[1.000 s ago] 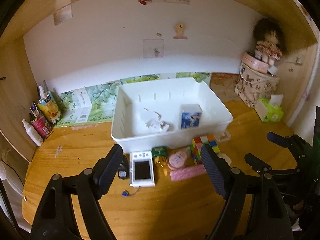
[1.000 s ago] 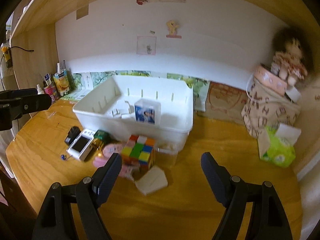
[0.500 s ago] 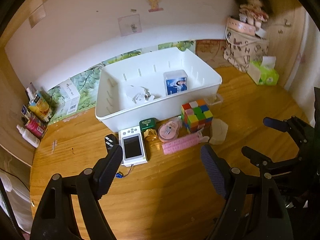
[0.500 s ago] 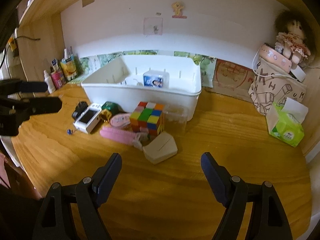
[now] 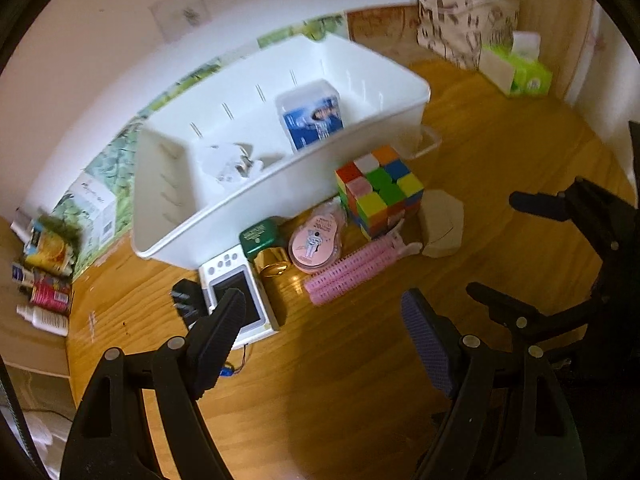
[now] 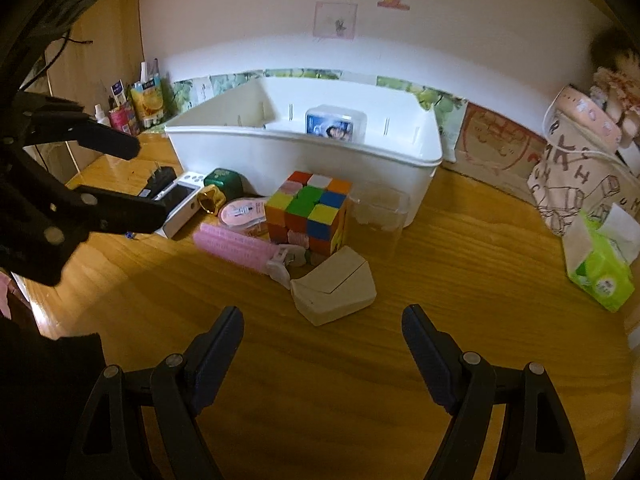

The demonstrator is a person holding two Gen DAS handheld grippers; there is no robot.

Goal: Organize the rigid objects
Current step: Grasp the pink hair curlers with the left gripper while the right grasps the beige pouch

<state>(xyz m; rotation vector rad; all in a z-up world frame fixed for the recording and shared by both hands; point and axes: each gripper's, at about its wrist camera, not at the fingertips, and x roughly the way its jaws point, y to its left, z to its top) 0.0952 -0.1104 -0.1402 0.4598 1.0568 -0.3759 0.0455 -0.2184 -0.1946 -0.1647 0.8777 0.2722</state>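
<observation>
A white bin (image 5: 384,124) (image 6: 300,152) on the wooden desk holds a blue-and-white box (image 5: 310,114) (image 6: 336,124) and a small white item (image 5: 228,160). In front of it lie a colour cube (image 5: 378,188) (image 6: 310,210), a pink comb-like roller (image 5: 348,272) (image 6: 236,246), a pink round case (image 5: 316,242), a green-and-gold item (image 5: 266,242), a white device with a screen (image 5: 236,300) (image 6: 180,200), a black plug (image 5: 184,300) and a beige case (image 5: 442,222) (image 6: 334,286). My left gripper (image 5: 324,336) is open and empty above the desk before the row. My right gripper (image 6: 322,346) is open and empty, just short of the beige case.
Bottles and packets (image 5: 44,268) stand at the left wall. A patterned bag (image 6: 576,168) with a doll and a green tissue pack (image 6: 600,268) stand at the right. A clear small box (image 6: 378,212) sits by the bin's right corner.
Both grippers have moved forward and lower toward the row of items. The left view has tilted and swung right. Both stay open.
</observation>
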